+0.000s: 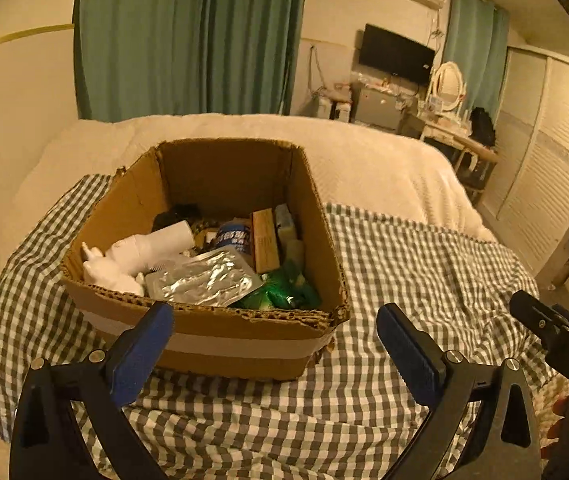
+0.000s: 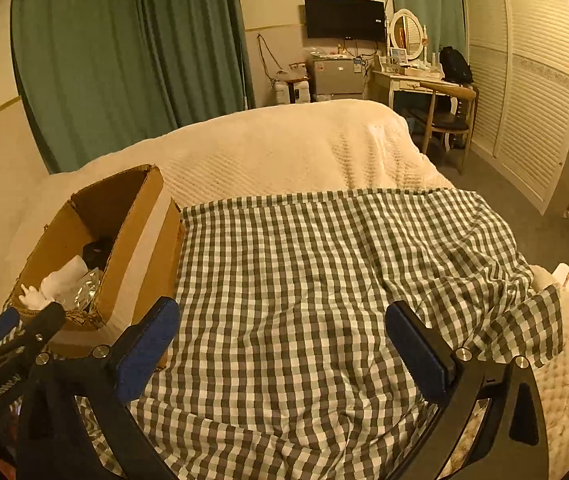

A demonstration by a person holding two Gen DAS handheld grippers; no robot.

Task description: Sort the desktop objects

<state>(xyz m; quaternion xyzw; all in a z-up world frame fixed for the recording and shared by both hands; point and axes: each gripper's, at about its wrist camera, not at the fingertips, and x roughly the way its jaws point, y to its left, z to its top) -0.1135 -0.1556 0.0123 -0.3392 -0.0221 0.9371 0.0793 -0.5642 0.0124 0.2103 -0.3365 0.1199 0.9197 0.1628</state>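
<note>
An open cardboard box stands on a green-checked cloth on the bed. In it lie a white figurine, a white tube, a silver foil pack, a blue-labelled bottle, a wooden block and green packets. My left gripper is open and empty, just before the box's near wall. My right gripper is open and empty over bare cloth, right of the box.
A cream blanket covers the bed beyond the cloth. Green curtains, a wall TV, a small fridge, a dressing table with mirror, a chair and louvred wardrobe doors stand behind.
</note>
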